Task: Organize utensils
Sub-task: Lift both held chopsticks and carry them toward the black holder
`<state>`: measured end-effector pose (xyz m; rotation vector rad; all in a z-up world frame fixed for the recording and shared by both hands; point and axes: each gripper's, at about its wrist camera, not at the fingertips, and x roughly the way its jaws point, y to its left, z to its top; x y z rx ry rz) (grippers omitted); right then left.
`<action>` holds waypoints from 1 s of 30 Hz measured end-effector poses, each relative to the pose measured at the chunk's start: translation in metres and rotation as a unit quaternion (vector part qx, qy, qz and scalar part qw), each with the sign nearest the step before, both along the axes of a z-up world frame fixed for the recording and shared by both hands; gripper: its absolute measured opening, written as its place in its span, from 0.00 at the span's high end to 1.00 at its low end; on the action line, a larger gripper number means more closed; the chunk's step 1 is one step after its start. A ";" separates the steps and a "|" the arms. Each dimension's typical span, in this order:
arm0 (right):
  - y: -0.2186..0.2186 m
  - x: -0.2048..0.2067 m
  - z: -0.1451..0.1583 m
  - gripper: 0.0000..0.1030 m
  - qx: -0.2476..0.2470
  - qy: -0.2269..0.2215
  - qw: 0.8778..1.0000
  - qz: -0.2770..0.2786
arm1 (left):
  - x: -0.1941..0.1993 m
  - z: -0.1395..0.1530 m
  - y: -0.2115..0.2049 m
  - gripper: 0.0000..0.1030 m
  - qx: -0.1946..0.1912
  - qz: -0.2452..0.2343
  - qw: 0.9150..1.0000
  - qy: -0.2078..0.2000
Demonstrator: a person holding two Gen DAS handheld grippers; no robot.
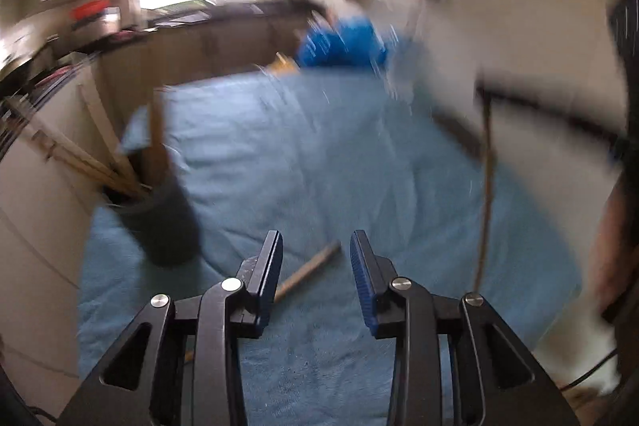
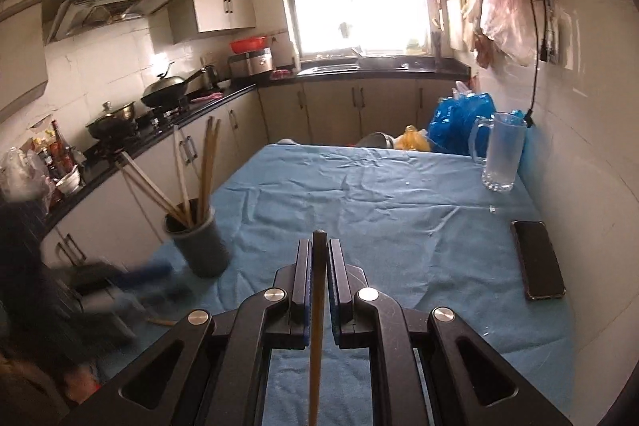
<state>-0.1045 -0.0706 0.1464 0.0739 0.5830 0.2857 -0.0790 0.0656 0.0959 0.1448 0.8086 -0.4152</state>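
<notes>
A: Where are the chopsticks?

B: Most stand in the dark holder (image 2: 198, 238) near the left edge of the blue cloth (image 2: 399, 194), leaning out at different angles. One chopstick (image 2: 318, 314) is pinched between the pads of the right gripper (image 2: 319, 250), running lengthwise along the fingers with its tip poking just past them.

A: And the left gripper?

B: The left gripper (image 1: 315, 250) has its fingers spread, nothing pressed between them. Another stick (image 1: 309, 272) lies flat on the cloth below the gap, one end hidden behind the left finger. Whether the pads touch it I cannot tell; that view is badly blurred.

A: How close is the holder to that gripper?

B: Near, off to its left in the left wrist view, upright on the cloth.

A: Anything else on the table?

B: A glass mug (image 2: 501, 150) near the far right edge by the tiled wall, a black phone (image 2: 537, 260) lying flat closer in on the right, and a blue bag (image 2: 459, 122) beyond the far end
</notes>
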 end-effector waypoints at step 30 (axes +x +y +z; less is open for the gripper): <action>-0.042 0.037 -0.003 0.93 0.067 0.033 0.997 -0.014 | 0.053 0.004 -0.023 0.93 0.007 -0.053 0.998 0.041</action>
